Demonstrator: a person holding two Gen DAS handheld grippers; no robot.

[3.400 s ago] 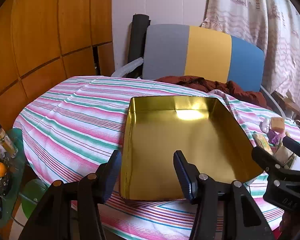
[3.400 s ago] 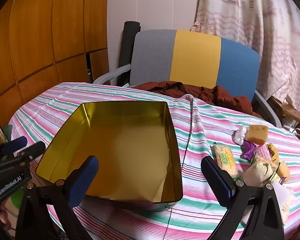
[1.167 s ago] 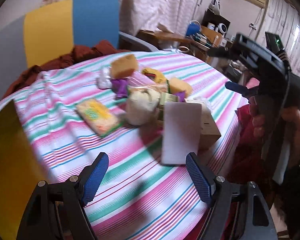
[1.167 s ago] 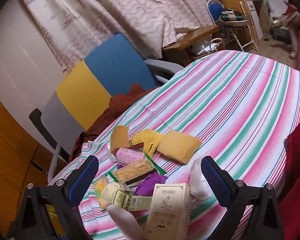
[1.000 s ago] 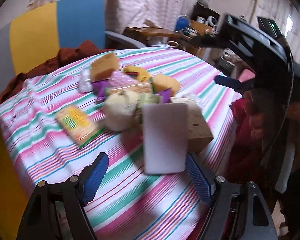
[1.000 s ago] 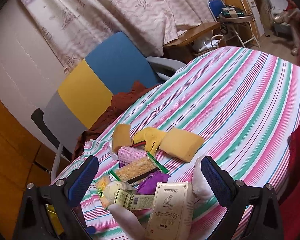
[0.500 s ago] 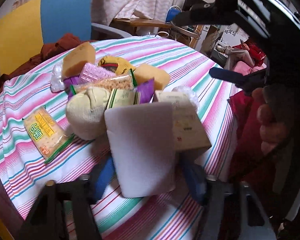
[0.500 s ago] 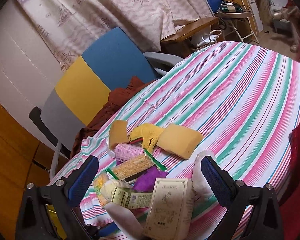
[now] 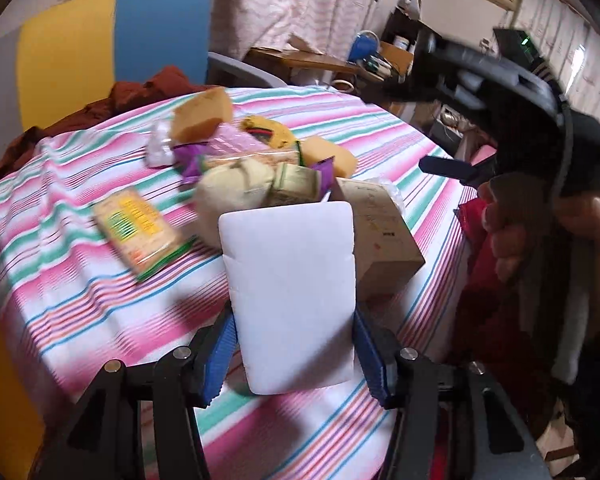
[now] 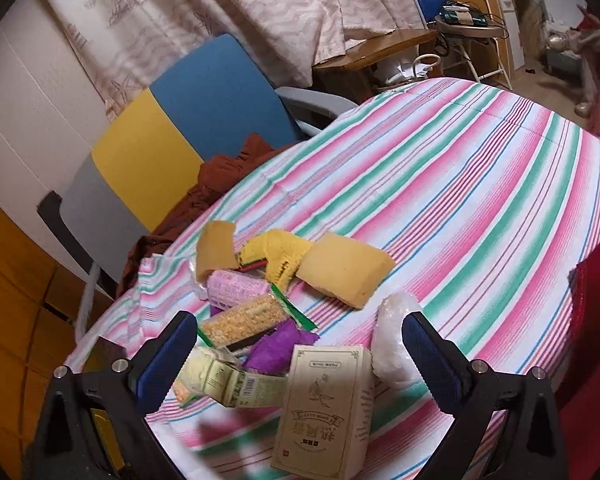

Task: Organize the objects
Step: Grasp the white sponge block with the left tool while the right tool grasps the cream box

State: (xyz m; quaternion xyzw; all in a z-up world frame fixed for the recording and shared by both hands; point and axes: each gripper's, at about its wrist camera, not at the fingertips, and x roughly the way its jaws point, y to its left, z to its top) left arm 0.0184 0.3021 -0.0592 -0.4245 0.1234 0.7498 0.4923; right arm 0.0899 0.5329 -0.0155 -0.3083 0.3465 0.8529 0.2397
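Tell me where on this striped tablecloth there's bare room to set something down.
The widest bare stretch is the striped cloth beyond the tan sponge, toward the far edge. A smaller strip lies left of the yellow snack packet. It is crowded around the brown box, where packets and sponges touch or overlap.

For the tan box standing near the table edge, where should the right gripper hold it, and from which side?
Grip the tan box across its two narrow side faces, coming from the near table edge. It stands between the open right gripper fingers, and its broad printed face looks too wide to span easily.
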